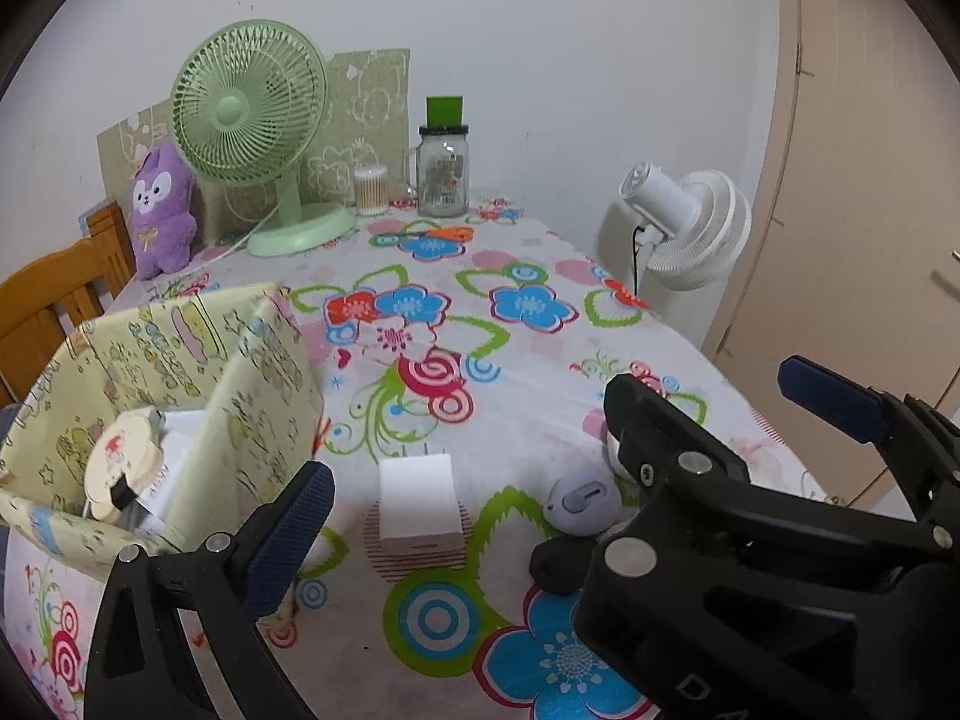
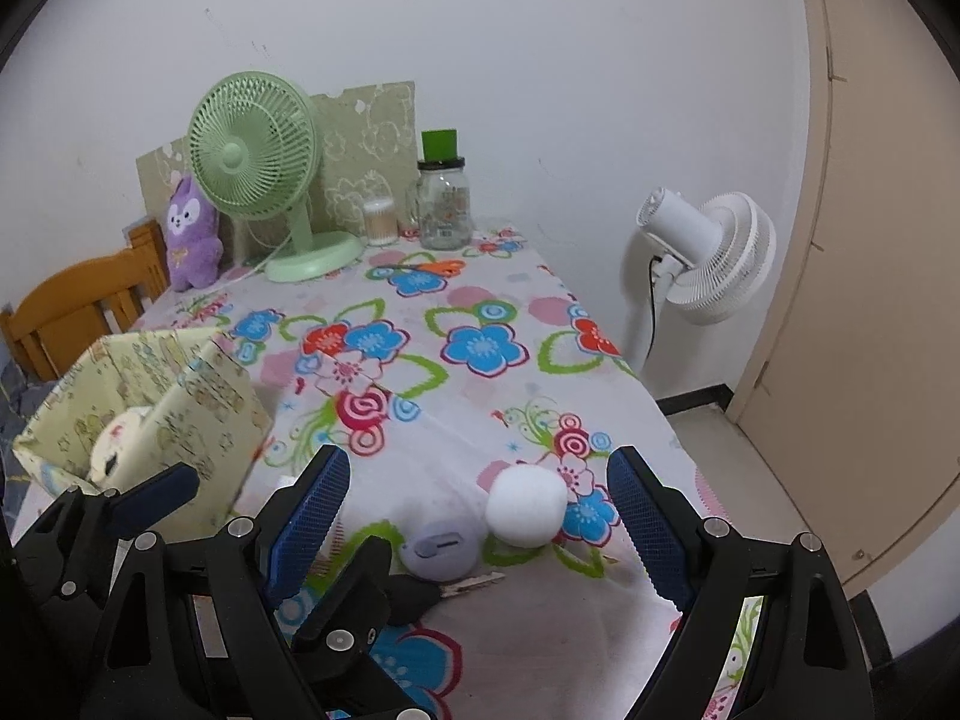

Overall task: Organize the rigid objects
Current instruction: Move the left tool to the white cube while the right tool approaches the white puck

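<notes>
A yellow patterned box (image 1: pixel 264 384) stands on the floral tablecloth at the left; it also shows in the right wrist view (image 2: pixel 204 408). A cream round item (image 1: pixel 123 462) and white pieces lie inside it. A white plug charger (image 1: pixel 417 501) stands between the jaws of my open, empty left gripper (image 1: pixel 558 456). A lilac oval case (image 2: pixel 438 549), a white round object (image 2: pixel 527 507) and a black-headed key (image 2: pixel 444 591) lie between the jaws of my open, empty right gripper (image 2: pixel 480 516). The right gripper's frame crosses the left wrist view at the right.
At the table's back stand a green desk fan (image 1: pixel 252 114), a purple plush (image 1: pixel 162 210), a glass jar (image 1: pixel 443 174) and a cotton-swab tub (image 1: pixel 370 190). A wooden chair (image 1: pixel 54 306) is at the left. A white floor fan (image 2: pixel 708 258) stands beyond the table's right edge.
</notes>
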